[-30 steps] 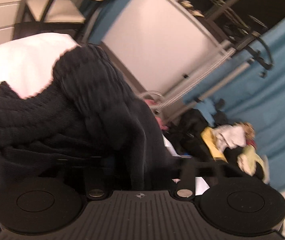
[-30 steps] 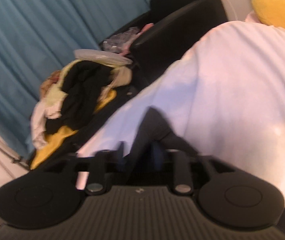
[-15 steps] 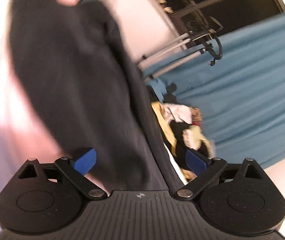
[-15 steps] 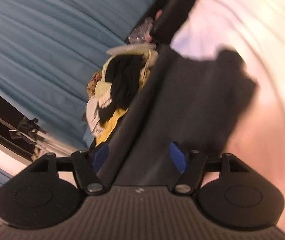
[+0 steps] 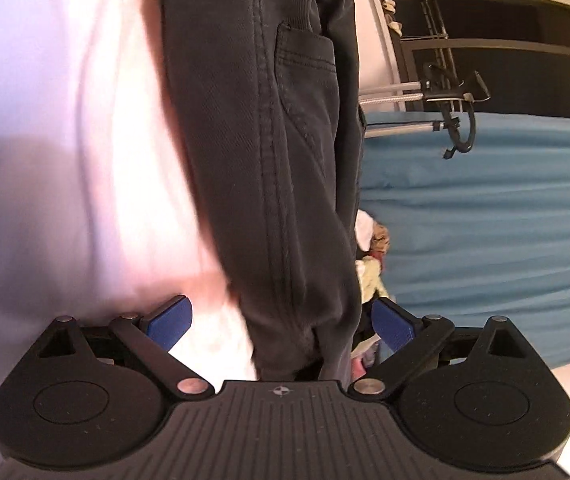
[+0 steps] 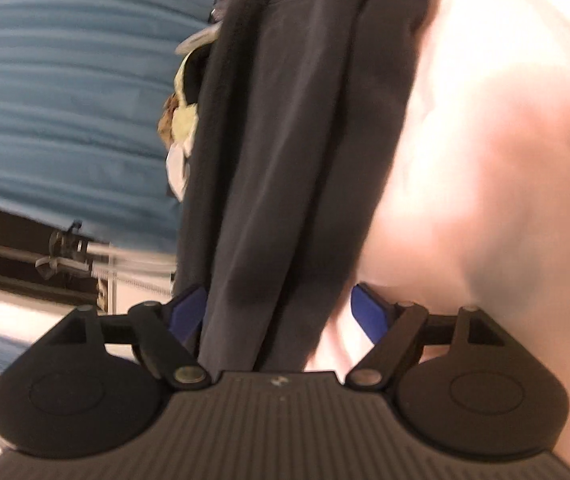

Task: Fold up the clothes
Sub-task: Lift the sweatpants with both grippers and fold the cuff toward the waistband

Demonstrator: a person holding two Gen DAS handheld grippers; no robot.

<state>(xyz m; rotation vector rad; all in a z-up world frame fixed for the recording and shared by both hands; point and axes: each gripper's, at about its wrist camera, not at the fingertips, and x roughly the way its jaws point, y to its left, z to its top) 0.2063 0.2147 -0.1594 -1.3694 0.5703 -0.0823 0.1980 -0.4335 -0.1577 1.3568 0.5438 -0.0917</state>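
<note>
Dark grey trousers [image 5: 269, 152] with a back pocket and elastic waistband lie stretched out on a white sheet [image 5: 65, 160]. My left gripper [image 5: 281, 322] is open, its blue pads [image 5: 169, 320] standing wide either side of the trousers' near end without pressing it. In the right wrist view the same trousers [image 6: 285, 160] run away as long dark folds over the sheet [image 6: 485, 160]. The jaws of my right gripper [image 6: 277, 312] are opening. The cloth lies between them, close to the left pad [image 6: 187, 312] and clear of the right one.
A blue curtain [image 5: 485, 220] hangs beyond the sheet's edge. A pile of yellow, white and black clothes [image 6: 181, 120] sits past the trousers. A metal rack with hooks [image 5: 445, 100] stands before a dark opening [image 5: 505, 48].
Both grippers were shut on dark cloth a second ago; their jaws have spread and let it go. Both views have rolled and dropped, and the trousers now lie flat on the sheet.
</note>
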